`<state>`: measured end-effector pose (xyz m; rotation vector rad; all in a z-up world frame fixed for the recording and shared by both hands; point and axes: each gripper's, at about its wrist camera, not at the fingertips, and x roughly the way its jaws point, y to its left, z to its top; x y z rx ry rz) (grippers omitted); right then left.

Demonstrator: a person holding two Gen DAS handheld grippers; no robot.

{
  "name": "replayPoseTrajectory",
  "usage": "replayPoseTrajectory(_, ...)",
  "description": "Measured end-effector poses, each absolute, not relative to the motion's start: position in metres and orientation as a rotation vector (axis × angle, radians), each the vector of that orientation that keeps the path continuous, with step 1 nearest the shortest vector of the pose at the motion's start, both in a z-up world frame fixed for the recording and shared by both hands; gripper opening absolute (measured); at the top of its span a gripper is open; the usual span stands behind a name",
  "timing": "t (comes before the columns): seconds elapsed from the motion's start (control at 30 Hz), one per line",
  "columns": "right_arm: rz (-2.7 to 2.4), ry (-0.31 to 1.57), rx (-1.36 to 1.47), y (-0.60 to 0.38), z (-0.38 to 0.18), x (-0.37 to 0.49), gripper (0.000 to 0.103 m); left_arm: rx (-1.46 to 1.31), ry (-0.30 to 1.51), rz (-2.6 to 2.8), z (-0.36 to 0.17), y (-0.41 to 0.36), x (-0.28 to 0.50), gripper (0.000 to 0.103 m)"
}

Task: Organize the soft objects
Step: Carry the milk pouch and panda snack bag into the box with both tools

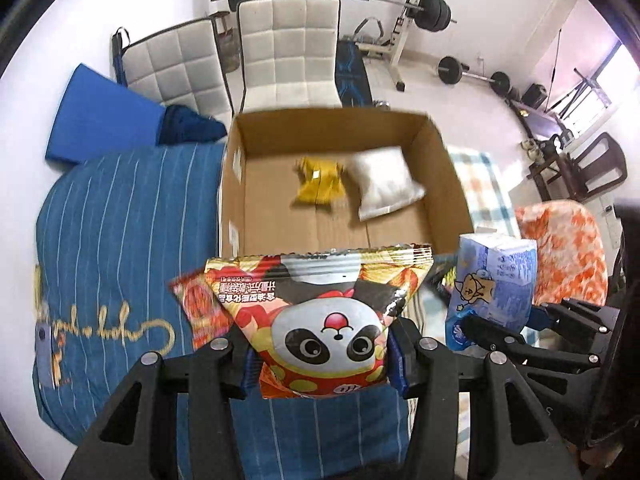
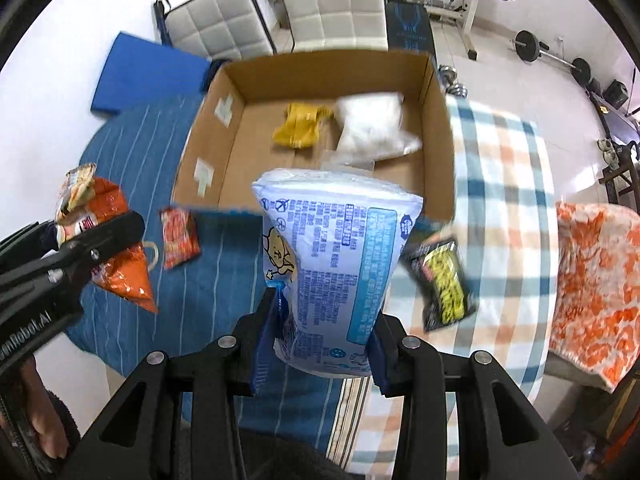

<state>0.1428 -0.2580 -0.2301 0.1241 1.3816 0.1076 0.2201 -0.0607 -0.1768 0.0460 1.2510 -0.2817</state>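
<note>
My left gripper point(image 1: 320, 360) is shut on a red and yellow snack bag with a panda face point(image 1: 320, 312), held above the blue striped cloth. My right gripper point(image 2: 324, 336) is shut on a pale blue tissue pack point(image 2: 340, 264), also seen in the left wrist view as the tissue pack point(image 1: 492, 280). Beyond both stands an open cardboard box point(image 1: 452, 184) point(image 2: 436, 128) holding a yellow pouch point(image 2: 300, 124) and a white soft bag point(image 2: 372, 128). A small red packet point(image 2: 180, 236) and a black and yellow packet point(image 2: 444, 280) lie on the cloth below.
The blue striped cloth point(image 2: 132, 148) and a checked cloth point(image 2: 500, 184) cover the surface. An orange patterned fabric point(image 2: 592, 280) lies at the right. Two white padded chairs point(image 1: 288, 52), a blue mat point(image 1: 100, 116) and a weight bench with barbells point(image 1: 404, 20) stand behind the box.
</note>
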Motion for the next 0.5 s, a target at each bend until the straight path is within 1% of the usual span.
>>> replayPoseTrajectory(0.13, 0.087, 1.360, 0.121, -0.268, -0.225, 0.178, 0.042, 0.040, 1.250, -0.280, -0.174, -0.062, 0.264, 0.046)
replayPoseTrajectory(0.27, 0.077, 1.377, 0.112, -0.274, -0.231, 0.214, 0.042, 0.039, 1.298, -0.278, -0.190, -0.064, 0.306, 0.046)
replayPoseTrajectory(0.4, 0.060, 1.426, 0.103, -0.282, -0.254, 0.249, 0.042, 0.024, 1.383, -0.263, -0.217, -0.062, 0.346, 0.046)
replayPoseTrajectory(0.5, 0.042, 1.483, 0.109, -0.288, -0.283, 0.273, 0.042, 0.026, 1.441, -0.239, -0.243, -0.062, 0.372, 0.046)
